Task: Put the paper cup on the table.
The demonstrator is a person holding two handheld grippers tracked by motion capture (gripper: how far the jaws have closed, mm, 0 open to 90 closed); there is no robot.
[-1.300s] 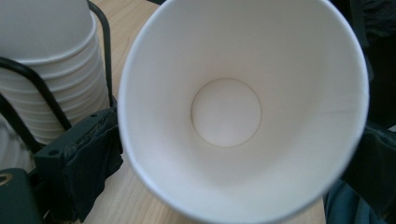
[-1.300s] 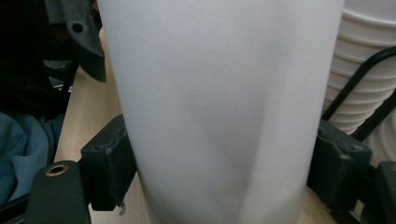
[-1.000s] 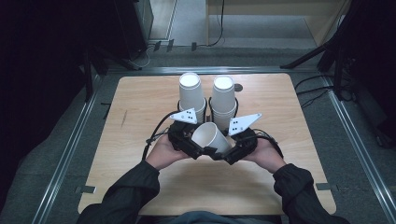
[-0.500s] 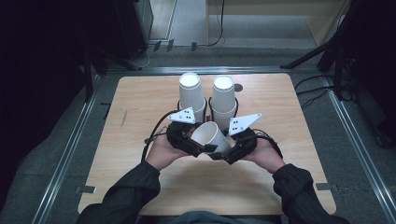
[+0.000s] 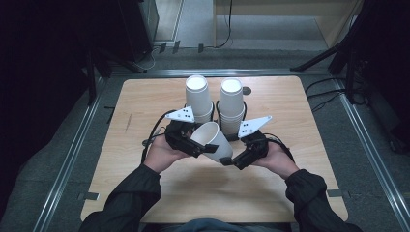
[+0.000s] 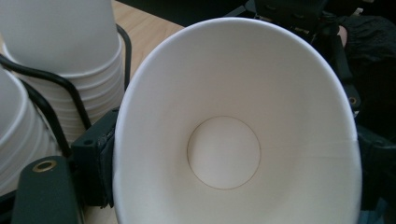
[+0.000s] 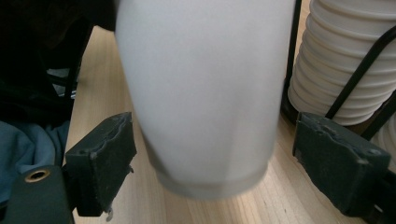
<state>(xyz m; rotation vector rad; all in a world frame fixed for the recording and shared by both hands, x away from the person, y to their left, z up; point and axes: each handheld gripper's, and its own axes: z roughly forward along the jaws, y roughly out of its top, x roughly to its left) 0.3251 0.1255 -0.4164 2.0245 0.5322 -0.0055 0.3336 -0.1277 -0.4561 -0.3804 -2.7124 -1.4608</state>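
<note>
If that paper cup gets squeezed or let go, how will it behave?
The cup looks thin-walled and empty, so probably light and easily crushed. With the right gripper's jaws clear of its base, it may slip. Lying tilted, it would likely roll in a curve.

looking like a lab recording bay: bare wooden table (image 5: pixel 145 96) sitting between metal floor rails (image 5: pixel 67 159), tripod legs (image 5: pixel 329 55) and cables (image 5: pixel 324 92) trailing around.

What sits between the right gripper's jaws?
The base of the paper cup sits between them, with a gap to each pad, in the right gripper view. The right gripper has just been opening.
</note>
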